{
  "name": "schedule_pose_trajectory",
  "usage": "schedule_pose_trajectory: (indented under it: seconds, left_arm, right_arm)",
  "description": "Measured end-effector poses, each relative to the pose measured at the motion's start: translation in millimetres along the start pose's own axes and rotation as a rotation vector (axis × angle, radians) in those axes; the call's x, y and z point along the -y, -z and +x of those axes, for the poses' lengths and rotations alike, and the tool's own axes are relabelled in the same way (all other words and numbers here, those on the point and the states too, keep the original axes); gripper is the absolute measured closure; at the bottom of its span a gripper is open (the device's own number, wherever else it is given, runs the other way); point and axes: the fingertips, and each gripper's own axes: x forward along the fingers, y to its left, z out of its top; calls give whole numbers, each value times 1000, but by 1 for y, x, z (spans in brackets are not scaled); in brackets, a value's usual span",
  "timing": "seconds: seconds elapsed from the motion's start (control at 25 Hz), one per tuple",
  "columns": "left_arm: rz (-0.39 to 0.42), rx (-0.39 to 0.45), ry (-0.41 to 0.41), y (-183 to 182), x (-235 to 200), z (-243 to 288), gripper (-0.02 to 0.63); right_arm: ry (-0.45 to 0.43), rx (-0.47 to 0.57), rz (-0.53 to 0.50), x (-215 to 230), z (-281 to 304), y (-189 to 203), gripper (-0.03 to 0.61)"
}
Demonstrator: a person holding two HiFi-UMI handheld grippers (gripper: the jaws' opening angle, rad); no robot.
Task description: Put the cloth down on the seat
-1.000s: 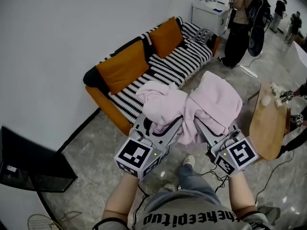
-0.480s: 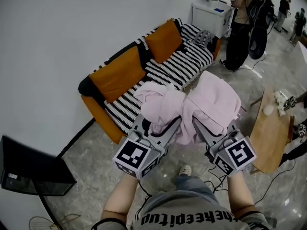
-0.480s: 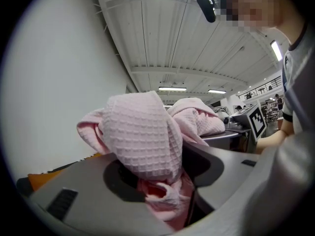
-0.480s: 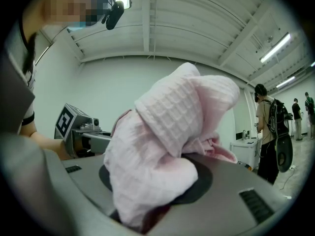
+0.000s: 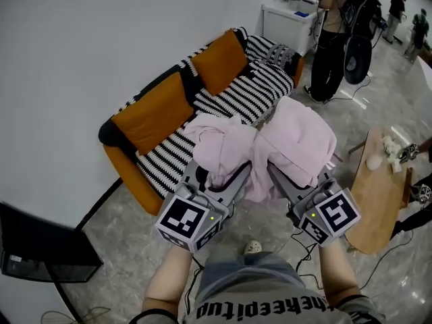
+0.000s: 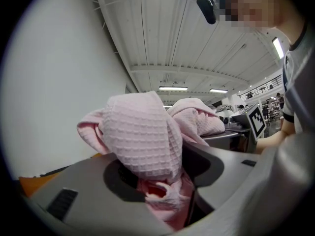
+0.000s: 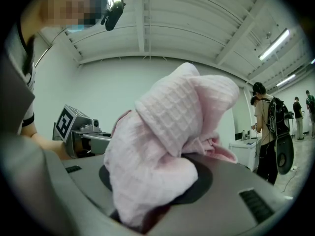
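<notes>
The left gripper (image 5: 228, 182) and the right gripper (image 5: 285, 179) sit side by side, both pointing toward 12 o'clock in the head view, marker cubes nearest the person. Each one pinches a bunch of the pink waffle-weave cloth (image 5: 297, 137).

In the left gripper view, the left gripper (image 6: 167, 183) has its jaws pressed onto a thick fold of the cloth (image 6: 142, 136). The fold fills the gap and bulges upward toward 12 o'clock, hiding the tips.

In the right gripper view, the right gripper (image 7: 147, 203) holds its jaws fairly wide, clamped around a fat wad of the cloth (image 7: 167, 132). The wad rises out of the gap and leans toward 1 o'clock.

The cloth is held up in the air in two joined heaps, one over each gripper, with the larger heap over the right one. It is not on the seat (image 5: 233, 96). From above, its far edge overlaps the front edge of the seat.

The striped sofa (image 5: 266, 79) lies at 11 o'clock from the grippers, against the white wall (image 5: 101, 39). Two orange cushions (image 5: 158, 110) stand along its back.

A wooden table (image 5: 378, 181) lies at 3 o'clock of the right gripper, on the grey marbled floor (image 5: 128, 221). A white cabinet (image 5: 287, 22) and a standing person (image 5: 334, 32) are at 1 o'clock, beyond the sofa's far end.
</notes>
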Motion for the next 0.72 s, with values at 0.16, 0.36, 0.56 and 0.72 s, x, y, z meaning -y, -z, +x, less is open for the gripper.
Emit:
schedule_pose_trajectory:
  seconds: [0.16,0.36,0.56,0.72]
  left_arm:
    - [-7,-15,-5,9,-15,9,373]
    - [-25,-28,-3,13,-40,18,373]
    - [-34,-36,15,13,-62,34,373]
    - [-32,-32,35,17,-103,46,373]
  right_arm:
    - [-13,-7,15,8,16,9,399]
    - [-12,-28,31,16,42,11,399]
    - [11,-42,43,31,63,12,400]
    - [32,-42,43,39,104,14,400]
